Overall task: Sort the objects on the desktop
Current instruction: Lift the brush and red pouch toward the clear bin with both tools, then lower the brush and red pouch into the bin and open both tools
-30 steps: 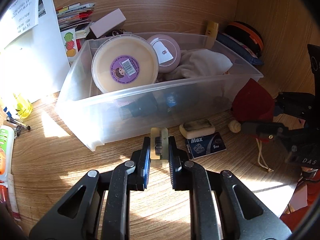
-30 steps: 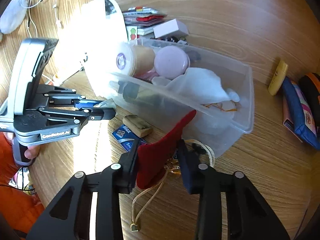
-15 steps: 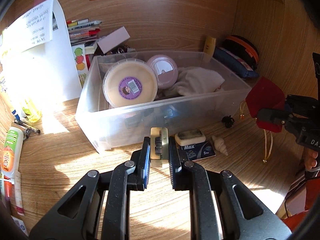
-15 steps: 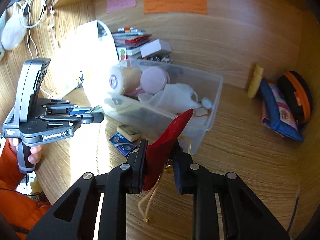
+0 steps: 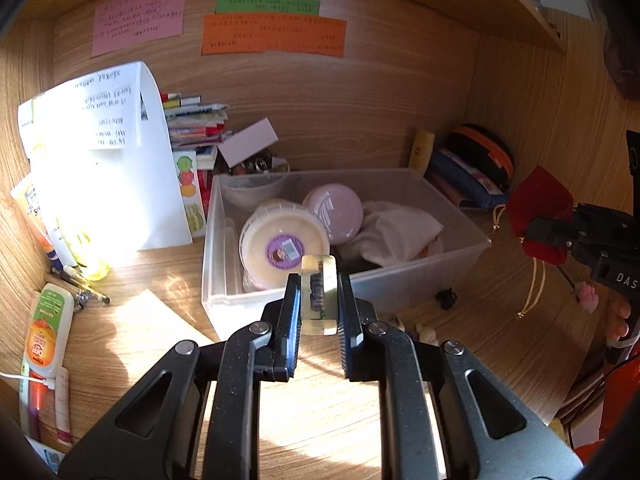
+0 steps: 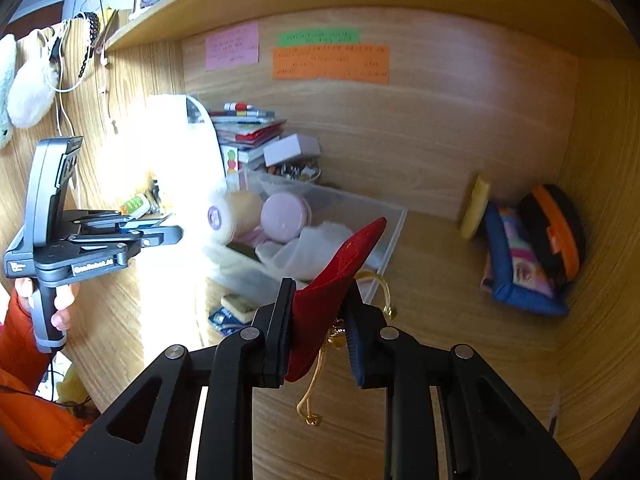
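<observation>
The clear plastic bin is seen ahead of and below both grippers, its long side running across the left wrist view, and it already holds a cream tub, a pink jar and a white cloth. The left gripper is clamped on a small pale block, which is held upright between the jaws, just over the bin's near wall. The right gripper is clamped on a red pouch, whose pointed end is aimed toward the bin's near corner while a gold cord hangs down from it. The left gripper is judged to be the nearer to the bin's open top, so a short forward reach would be called for there, and a longer one from the right.

Against the earlier frames, both grippers are shown higher: the bin is seen farther off and lower, and the paper notes on the back wall are now fully shown. An eraser and a blue packet are left on the desk in front of the bin.
</observation>
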A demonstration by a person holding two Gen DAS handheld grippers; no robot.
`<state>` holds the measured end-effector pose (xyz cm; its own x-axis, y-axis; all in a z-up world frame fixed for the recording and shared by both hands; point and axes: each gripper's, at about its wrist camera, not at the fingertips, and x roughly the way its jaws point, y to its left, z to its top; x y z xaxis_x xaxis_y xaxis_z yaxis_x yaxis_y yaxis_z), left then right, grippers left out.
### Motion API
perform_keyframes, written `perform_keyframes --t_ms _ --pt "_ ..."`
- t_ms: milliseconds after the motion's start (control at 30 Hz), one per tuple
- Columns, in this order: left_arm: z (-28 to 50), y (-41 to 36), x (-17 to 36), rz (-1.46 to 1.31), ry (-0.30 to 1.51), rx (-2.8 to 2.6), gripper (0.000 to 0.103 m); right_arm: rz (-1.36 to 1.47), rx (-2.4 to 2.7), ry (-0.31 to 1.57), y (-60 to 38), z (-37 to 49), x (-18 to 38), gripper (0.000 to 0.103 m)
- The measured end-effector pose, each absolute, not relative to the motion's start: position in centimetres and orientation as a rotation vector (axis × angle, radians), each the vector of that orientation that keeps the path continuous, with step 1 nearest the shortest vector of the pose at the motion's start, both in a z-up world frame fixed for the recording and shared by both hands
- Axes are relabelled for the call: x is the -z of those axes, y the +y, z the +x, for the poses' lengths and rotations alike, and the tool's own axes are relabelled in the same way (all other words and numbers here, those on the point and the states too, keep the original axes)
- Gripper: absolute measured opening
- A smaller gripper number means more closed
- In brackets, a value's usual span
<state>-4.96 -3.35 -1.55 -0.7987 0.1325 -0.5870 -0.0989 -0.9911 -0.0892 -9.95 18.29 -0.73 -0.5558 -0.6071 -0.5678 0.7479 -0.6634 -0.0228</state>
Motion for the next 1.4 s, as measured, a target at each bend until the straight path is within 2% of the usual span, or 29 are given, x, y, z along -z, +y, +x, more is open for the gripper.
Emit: perform_keyframes --t_ms 533,900,1200,1400 --pt "-7.3 -2.5 0.2 -0.875 -0.093 -2.844 0.015 0.614 2.232 0.228 16.0 -14.2 -1.4 0.021" --pt "-9.4 -1.8 -0.4 -0.867 -0.107 -2.835 0.015 0.515 2.219 0.228 13.8 -15.6 -3.4 0.021" --pt "-11.0 -0.4 1.2 -0.949 -0.066 -2.801 0.015 0.669 2.168 0.3 11.6 -16.6 0.7 0.022" --pt "-12.1 0.2 2.5 -1.003 -0.08 -2.749 0.015 0.732 2.126 0.283 11.9 -17.0 2.4 0.024"
